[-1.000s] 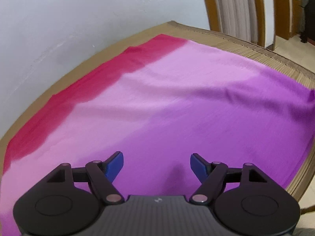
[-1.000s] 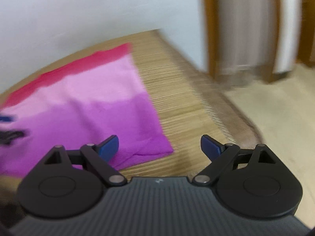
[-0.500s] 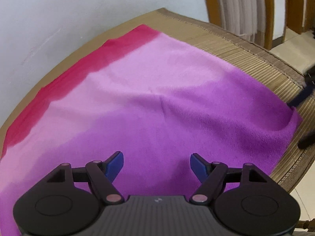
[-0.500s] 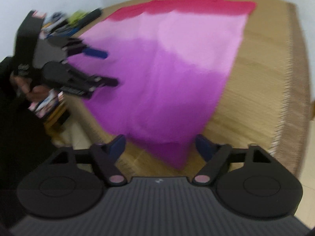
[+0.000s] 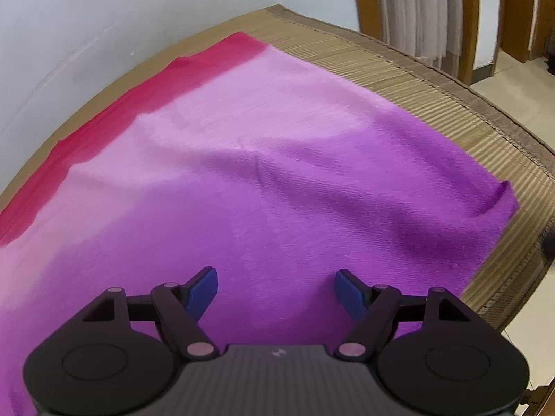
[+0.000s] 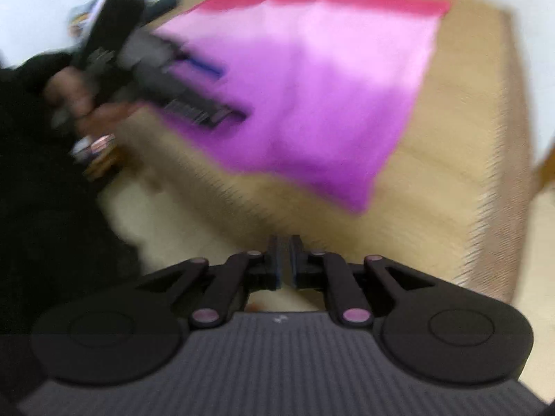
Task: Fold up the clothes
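Note:
A cloth [image 5: 263,180] shaded from red through pink to purple lies spread flat on a woven straw mat [image 5: 409,79]. My left gripper [image 5: 276,286] is open and empty, low over the purple near edge. In the blurred right wrist view the cloth [image 6: 312,86] lies ahead, and my right gripper [image 6: 284,260] is shut with nothing between its fingers, held back from the cloth's near corner. The left gripper also shows in the right wrist view [image 6: 232,93], over the cloth's left edge.
A white wall [image 5: 104,17] runs behind the mat. Wooden door frames and a pale curtain [image 5: 416,10] stand at the far right. The mat's fringed edge [image 5: 513,138] drops to a tiled floor. Small items [image 6: 97,152] lie left of the mat.
My right gripper has closed from open and swung left, then drawn back from the cloth. My left gripper has shifted so more of the cloth's right corner shows.

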### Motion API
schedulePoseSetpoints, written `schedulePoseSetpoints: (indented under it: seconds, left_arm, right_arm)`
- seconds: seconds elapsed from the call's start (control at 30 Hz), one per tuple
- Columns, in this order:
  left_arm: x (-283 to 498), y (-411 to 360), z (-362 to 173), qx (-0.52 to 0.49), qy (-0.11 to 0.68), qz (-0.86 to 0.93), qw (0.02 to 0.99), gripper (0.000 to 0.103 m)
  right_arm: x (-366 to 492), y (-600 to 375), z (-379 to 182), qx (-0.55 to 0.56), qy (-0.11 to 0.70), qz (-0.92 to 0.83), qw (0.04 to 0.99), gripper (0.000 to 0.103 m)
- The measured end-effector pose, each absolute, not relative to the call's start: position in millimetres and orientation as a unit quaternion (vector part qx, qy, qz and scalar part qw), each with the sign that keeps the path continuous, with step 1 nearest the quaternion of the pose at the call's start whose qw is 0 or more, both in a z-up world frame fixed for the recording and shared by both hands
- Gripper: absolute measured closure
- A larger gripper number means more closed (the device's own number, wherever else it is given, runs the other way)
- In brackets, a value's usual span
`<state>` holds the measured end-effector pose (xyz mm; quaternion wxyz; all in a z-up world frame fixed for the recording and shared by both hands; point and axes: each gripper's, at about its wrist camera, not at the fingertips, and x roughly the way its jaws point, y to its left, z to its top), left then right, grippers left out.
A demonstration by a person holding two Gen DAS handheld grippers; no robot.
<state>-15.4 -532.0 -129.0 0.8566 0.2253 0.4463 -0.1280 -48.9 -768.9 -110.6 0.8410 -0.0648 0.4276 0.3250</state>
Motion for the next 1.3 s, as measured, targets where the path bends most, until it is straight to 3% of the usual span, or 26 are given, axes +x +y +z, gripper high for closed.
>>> schedulePoseSetpoints:
  seconds: [0.17,0.27,0.47,0.57,0.6,0.63,0.73,0.93,1.1,1.3]
  left_arm:
    - [-31,-537,-120,0.225,0.42,-0.177,0.861,0.026]
    - [-46,-542,-111,0.23,0.398,-0.182,0.869,0.027]
    - [-71,-569,-102,0.232,0.379,-0.169,0.88,0.026]
    - [-76,-588,-105,0.212,0.394,-0.099,0.889,0.026]
    - [-78,-593,-107,0.2,0.399,-0.074,0.892,0.027]
    - [-82,-599,-108,0.191,0.401,-0.053,0.894,0.027]
    - [-94,-619,-114,0.196,0.397,-0.003,0.897,0.027]
    - [-99,-650,-108,0.197,0.39,0.021,0.899,0.026]
    - [-92,-664,-109,0.184,0.376,0.004,0.908,0.027]
    - [-81,-685,-114,0.196,0.324,0.004,0.926,0.026]
  right_arm:
    - [-24,-758,-108,-0.14,0.404,0.328,0.842,0.079]
    - [-17,-743,-105,-0.22,0.398,0.386,0.803,0.065]
    - [17,-741,-102,-0.288,0.369,0.488,0.737,0.064]
    - [34,-746,-109,-0.303,0.378,0.542,0.687,0.073]
    - [39,-749,-113,-0.305,0.391,0.545,0.676,0.095]
    - [43,-755,-115,-0.3,0.398,0.548,0.672,0.098]
    - [52,-780,-109,-0.232,0.411,0.548,0.691,0.099]
    - [73,-818,-90,0.026,0.465,0.465,0.753,0.099]
    - [82,-841,-90,0.239,0.514,0.391,0.725,0.099]
    - [94,-844,-92,0.386,0.549,0.324,0.667,0.099]
